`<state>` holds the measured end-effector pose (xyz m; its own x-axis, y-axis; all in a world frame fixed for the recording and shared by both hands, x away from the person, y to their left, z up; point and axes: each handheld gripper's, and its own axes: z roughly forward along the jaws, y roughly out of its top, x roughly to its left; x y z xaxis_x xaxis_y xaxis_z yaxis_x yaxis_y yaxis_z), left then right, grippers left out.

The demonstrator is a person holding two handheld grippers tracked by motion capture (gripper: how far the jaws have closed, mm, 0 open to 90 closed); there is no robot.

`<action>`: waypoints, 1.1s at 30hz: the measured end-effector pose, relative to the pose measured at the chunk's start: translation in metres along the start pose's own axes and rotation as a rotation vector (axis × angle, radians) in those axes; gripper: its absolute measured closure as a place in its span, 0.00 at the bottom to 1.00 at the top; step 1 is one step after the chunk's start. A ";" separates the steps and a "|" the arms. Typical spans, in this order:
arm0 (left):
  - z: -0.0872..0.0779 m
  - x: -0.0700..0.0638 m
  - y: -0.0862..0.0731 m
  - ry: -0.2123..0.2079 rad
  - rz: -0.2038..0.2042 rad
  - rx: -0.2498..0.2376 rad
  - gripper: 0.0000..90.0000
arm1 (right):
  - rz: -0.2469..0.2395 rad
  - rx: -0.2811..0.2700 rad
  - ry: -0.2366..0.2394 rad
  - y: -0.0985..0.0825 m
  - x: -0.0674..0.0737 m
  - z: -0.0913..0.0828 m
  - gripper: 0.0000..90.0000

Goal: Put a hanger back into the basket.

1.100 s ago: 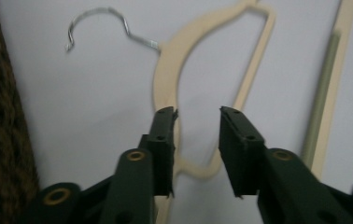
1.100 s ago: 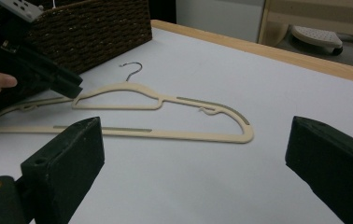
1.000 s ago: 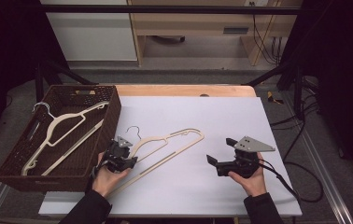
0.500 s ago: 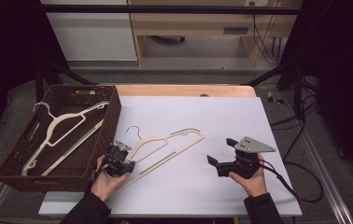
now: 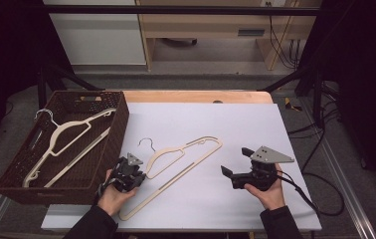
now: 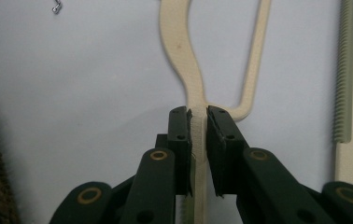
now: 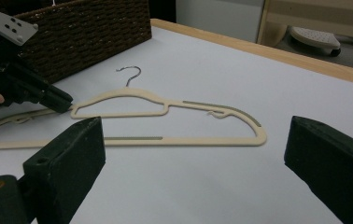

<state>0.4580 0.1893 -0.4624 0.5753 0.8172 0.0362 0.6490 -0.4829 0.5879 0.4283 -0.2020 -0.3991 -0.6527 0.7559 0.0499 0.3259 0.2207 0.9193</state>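
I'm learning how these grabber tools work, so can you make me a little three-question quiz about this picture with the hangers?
1. True or false: the left gripper has its jaws closed on the cream hanger on the table.
2. Where does the other cream hanger lie?
A. in the brown wicker basket
B. on the white table
C. in the right gripper
3. Fill in: the right gripper's jaws stand ____, with nothing between them.

Key:
1. True; the jaws have just been closing, and the pads press on the hanger's thin arm.
2. A
3. open
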 end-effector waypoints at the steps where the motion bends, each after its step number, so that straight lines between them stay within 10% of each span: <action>1: 0.001 -0.001 0.000 -0.021 -0.010 -0.018 0.89 | -0.002 -0.001 0.001 0.000 0.000 0.000 0.06; 6: 0.003 -0.010 0.001 -0.020 0.038 -0.030 0.89 | -0.001 -0.001 0.002 0.000 0.000 0.000 0.06; 18: -0.011 -0.005 -0.021 -0.063 -0.003 -0.025 0.77 | 0.001 -0.004 0.002 0.000 0.000 -0.001 0.06; 33: -0.011 -0.015 -0.018 0.016 0.011 -0.011 0.88 | 0.003 0.017 0.045 0.010 0.012 0.023 0.08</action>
<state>0.4320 0.1887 -0.4648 0.5746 0.8166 0.0558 0.6369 -0.4889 0.5961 0.4394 -0.1772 -0.3982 -0.6817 0.7283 0.0706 0.3396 0.2294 0.9122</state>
